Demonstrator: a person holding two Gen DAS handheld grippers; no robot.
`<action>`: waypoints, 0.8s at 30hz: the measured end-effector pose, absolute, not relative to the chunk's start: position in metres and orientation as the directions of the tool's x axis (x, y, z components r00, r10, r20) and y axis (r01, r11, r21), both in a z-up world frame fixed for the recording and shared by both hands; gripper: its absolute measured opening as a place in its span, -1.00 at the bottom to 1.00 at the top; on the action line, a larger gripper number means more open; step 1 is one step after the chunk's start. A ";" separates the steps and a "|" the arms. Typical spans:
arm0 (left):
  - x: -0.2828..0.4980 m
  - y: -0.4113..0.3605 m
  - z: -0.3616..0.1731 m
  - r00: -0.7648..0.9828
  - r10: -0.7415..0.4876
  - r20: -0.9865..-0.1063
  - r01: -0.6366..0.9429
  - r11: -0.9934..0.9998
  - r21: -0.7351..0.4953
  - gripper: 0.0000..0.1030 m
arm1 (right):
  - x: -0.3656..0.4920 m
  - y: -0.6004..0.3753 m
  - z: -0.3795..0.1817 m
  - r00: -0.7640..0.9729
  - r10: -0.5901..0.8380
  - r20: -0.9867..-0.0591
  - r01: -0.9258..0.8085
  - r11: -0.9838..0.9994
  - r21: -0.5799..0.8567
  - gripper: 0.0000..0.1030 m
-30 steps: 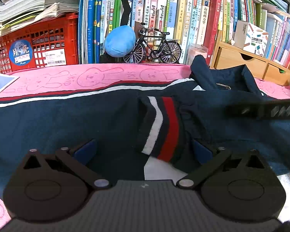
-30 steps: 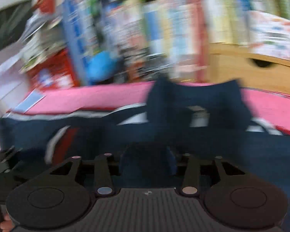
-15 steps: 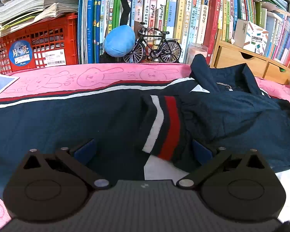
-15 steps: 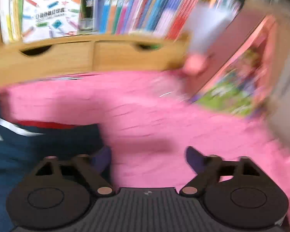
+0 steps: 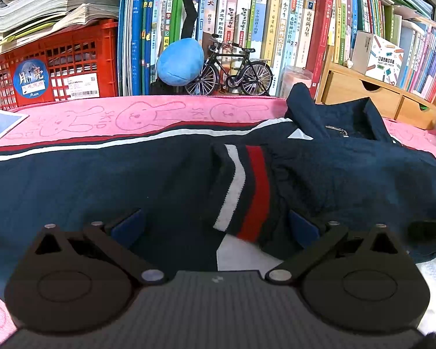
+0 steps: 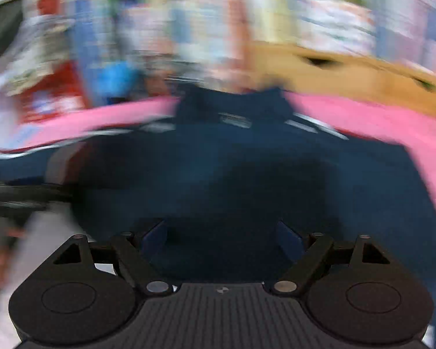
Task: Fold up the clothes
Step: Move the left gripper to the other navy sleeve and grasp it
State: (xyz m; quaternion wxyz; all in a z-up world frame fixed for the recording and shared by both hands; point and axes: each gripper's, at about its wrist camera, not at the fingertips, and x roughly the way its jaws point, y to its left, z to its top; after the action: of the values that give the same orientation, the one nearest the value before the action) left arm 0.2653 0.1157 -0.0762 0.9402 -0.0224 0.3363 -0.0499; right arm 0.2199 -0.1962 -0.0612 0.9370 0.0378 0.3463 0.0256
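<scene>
The work surface is covered by a pink cloth [image 5: 148, 116] on which rabbit outlines are drawn. A bookshelf wall is set along the far edge, filled with upright books [image 5: 247, 23]. At far left, a red plastic crate [image 5: 58, 67] is loaded with stacked papers [image 5: 52, 3]. A blue plush ball [image 5: 179, 61] and a model bicycle [image 5: 232, 71] are placed at the foot of the books, just beside each other. At far right, a wooden drawer unit [image 5: 372, 96] is positioned, with a printed box [image 5: 383, 58] on top. A sheet of paper [image 5: 0, 123] is laid at the left edge. The right wrist view is heavily blurred.
</scene>
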 end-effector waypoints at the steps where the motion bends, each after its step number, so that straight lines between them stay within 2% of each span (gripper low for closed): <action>1: 0.265 0.116 -0.076 0.769 -0.109 -0.630 0.079 0.994 -0.075 1.00 | 0.214 -0.211 -0.065 0.761 0.031 -0.648 0.019 0.997 0.069 0.61; 4: 0.265 0.116 -0.076 0.767 -0.127 -0.629 0.095 0.992 -0.084 1.00 | 0.195 -0.257 -0.077 0.756 -0.100 -0.647 0.141 0.990 0.012 0.47; 6: 0.265 0.115 -0.076 0.767 -0.126 -0.629 0.095 0.992 -0.083 1.00 | 0.182 -0.287 -0.083 0.746 -0.173 -0.643 0.218 0.976 -0.009 0.94; 7: 0.265 0.115 -0.077 0.767 -0.126 -0.630 0.095 0.992 -0.082 1.00 | 0.176 -0.297 -0.083 0.744 -0.176 -0.644 0.247 0.969 0.021 0.95; 9: 0.266 0.114 -0.077 0.766 -0.123 -0.631 0.095 0.992 -0.078 1.00 | 0.163 -0.311 -0.082 0.748 -0.170 -0.642 0.277 0.958 0.069 0.82; 14: 0.267 0.109 -0.078 0.763 -0.103 -0.638 0.094 0.994 -0.048 1.00 | 0.144 -0.265 -0.087 0.799 -0.015 -0.601 -0.005 0.999 -0.032 0.83; 17: 0.267 0.106 -0.079 0.762 -0.094 -0.641 0.095 0.995 -0.033 1.00 | 0.141 -0.260 -0.094 0.794 -0.075 -0.604 -0.011 0.990 -0.138 0.87; 20: 0.268 0.105 -0.080 0.760 -0.085 -0.644 0.095 0.995 -0.019 1.00 | 0.141 -0.308 -0.084 0.762 -0.182 -0.622 0.186 0.981 -0.059 1.00; 24: 0.265 0.105 -0.079 0.764 -0.072 -0.641 0.084 0.996 -0.012 1.00 | 0.117 -0.334 -0.068 0.760 -0.123 -0.638 0.210 0.976 0.063 0.94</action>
State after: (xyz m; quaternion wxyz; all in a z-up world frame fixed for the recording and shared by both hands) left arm 0.2654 0.1049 -0.0789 0.9391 0.0086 0.3410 -0.0416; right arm 0.1167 -0.3338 -0.0678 0.9359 0.0653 0.3346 -0.0889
